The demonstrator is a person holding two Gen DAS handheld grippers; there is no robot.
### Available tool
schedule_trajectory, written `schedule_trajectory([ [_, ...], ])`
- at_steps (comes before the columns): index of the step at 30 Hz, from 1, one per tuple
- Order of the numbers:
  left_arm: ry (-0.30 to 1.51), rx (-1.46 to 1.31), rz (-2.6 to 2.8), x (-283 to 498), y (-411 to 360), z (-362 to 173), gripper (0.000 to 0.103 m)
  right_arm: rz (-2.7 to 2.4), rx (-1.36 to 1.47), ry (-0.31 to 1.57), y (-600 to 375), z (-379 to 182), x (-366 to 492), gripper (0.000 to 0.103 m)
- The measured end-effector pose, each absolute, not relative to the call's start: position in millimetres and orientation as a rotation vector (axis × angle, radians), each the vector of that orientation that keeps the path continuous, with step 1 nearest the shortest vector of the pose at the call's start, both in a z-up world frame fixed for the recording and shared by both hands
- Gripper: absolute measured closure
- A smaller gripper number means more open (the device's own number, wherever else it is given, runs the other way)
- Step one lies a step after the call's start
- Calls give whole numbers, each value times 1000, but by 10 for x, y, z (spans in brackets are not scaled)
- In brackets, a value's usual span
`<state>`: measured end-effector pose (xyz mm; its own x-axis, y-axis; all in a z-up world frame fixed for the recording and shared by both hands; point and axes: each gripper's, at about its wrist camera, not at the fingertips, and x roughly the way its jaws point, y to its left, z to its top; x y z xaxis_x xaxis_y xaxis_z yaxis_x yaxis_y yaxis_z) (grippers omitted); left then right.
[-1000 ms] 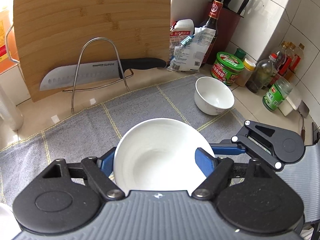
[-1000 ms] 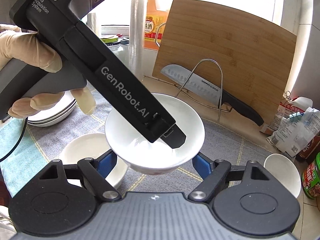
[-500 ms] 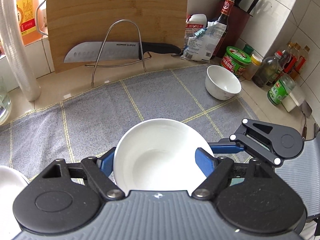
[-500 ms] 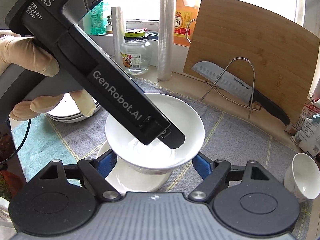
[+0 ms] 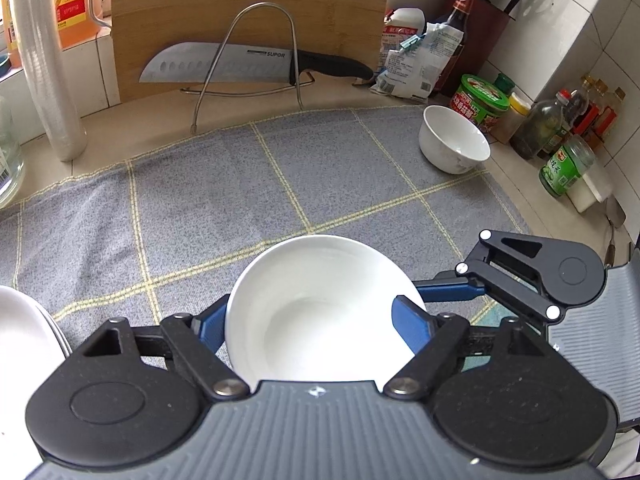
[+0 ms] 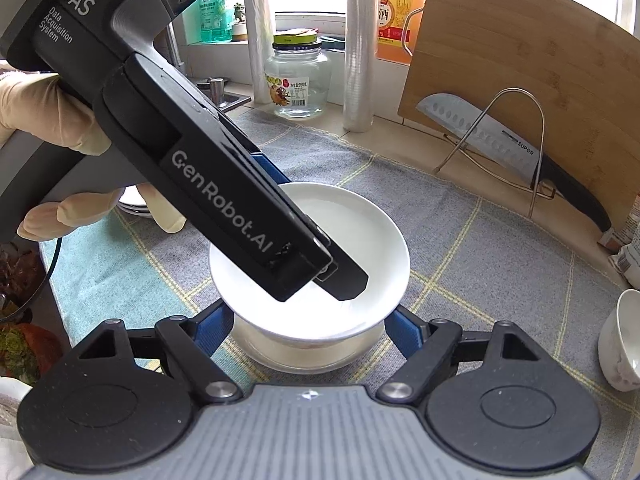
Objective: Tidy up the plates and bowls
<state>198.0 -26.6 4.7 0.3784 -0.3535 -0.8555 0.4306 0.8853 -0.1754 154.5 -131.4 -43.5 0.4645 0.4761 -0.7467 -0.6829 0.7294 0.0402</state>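
My left gripper (image 5: 316, 324) is shut on a white bowl (image 5: 320, 312), one finger inside it and one outside its rim. In the right wrist view this bowl (image 6: 360, 232) sits on top of a second white bowl (image 6: 304, 350) on the grey checked cloth (image 6: 480, 248), with the left gripper (image 6: 340, 280) reaching into it. My right gripper (image 6: 310, 326) is open, its blue pads on either side of the stacked bowls, apart from them. A third small white bowl (image 5: 454, 144) stands at the cloth's far right; it also shows in the right wrist view (image 6: 624, 344). Stacked white plates (image 5: 24, 328) lie at the left.
A bamboo cutting board (image 5: 248, 20) and a knife (image 5: 248, 66) on a wire rack stand at the back. Sauce bottles and jars (image 5: 560, 136) line the right wall. A glass jar (image 6: 298, 80) and plastic-wrap rolls (image 6: 358, 52) stand near the window.
Both grippers moved left together with the bowl. The held bowl has come down over the second bowl and now rests on it.
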Motion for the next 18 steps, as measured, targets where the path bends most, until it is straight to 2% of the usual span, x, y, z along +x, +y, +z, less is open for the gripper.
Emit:
schedule_trajectory([
  [18,1069,134,-526,1959,-297,-66,20,728,-312,843,-1314,-495,1561,17],
])
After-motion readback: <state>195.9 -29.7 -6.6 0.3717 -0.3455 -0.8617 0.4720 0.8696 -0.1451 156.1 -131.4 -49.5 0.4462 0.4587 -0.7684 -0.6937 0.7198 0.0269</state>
